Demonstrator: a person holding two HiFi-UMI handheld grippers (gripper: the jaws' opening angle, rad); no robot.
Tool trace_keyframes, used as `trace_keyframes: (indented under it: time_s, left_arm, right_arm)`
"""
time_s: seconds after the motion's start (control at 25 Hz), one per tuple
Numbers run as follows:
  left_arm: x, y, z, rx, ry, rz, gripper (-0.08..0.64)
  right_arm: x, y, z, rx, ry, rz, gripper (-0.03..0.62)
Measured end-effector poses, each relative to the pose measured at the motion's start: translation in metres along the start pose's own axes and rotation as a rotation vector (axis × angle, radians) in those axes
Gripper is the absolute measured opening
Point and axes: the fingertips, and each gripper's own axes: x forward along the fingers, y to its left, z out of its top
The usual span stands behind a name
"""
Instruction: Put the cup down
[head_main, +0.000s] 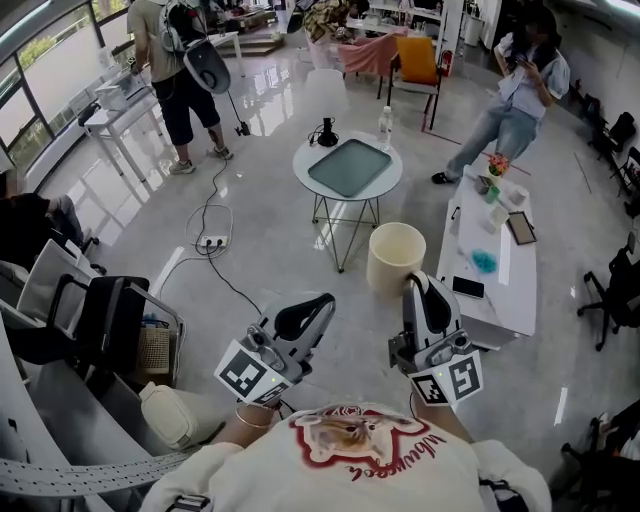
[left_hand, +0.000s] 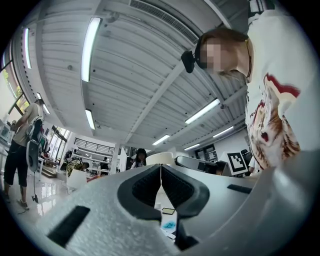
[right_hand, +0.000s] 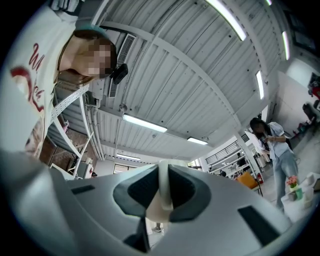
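Right gripper (head_main: 416, 288) is clamped on the cream cup (head_main: 396, 256). The jaws pinch the cup's wall at its near rim, and the right gripper view shows a cream strip pressed between the dark pads. Left gripper (head_main: 322, 304): jaws together, nothing between them. It is held just left of the right gripper, apart from the cup.

- Long white desk (head_main: 518, 285) lies on the right, running away from the person.
- Round white table (head_main: 300, 160) stands beyond the cup, with a grey tray (head_main: 348, 167) filling most of its top.
- Cup is upright, mouth up, carried by the gripper alone. It is seen over bare floor between the round table and the desk's left edge, touching neither.
- Dark tablet (head_main: 521, 228) lies near the desk's right edge.
- Phone (head_main: 467, 287) sits at the desk's left edge, toward the near end.
- Blue patch (head_main: 484, 262) lies mid-desk; I cannot tell what it is.
- Clear bottle (head_main: 385, 128) stands at the table's far edge.
- Small flower pot (head_main: 496, 165) stands at the desk's far end.
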Motion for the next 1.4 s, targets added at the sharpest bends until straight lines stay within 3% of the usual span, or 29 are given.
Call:
trace_keyframes:
  time_s: [0.28,0.6,0.96,1.4]
  left_arm:
    - [-0.015,0.013,-0.006,-0.021,0.009,0.010,0.017]
    - [-0.007,0.028,-0.015,-0.033,0.007,0.006,0.017]
    - [0.027,0.064,-0.030,-0.024,0.010,0.005,0.017]
    - [0.106,0.128,-0.054,-0.011,0.010,0.014,0.017]
  right_arm:
    - [0.006,0.016,-0.013,-0.020,0.022,0.010,0.054]
    - [0.013,0.000,-0.021,-0.009,0.016,-0.020,0.054]
    - [0.046,-0.038,-0.039,-0.009,0.020,-0.017,0.054]
    - [0.111,-0.112,-0.059,0.006,0.012,0.025,0.054]
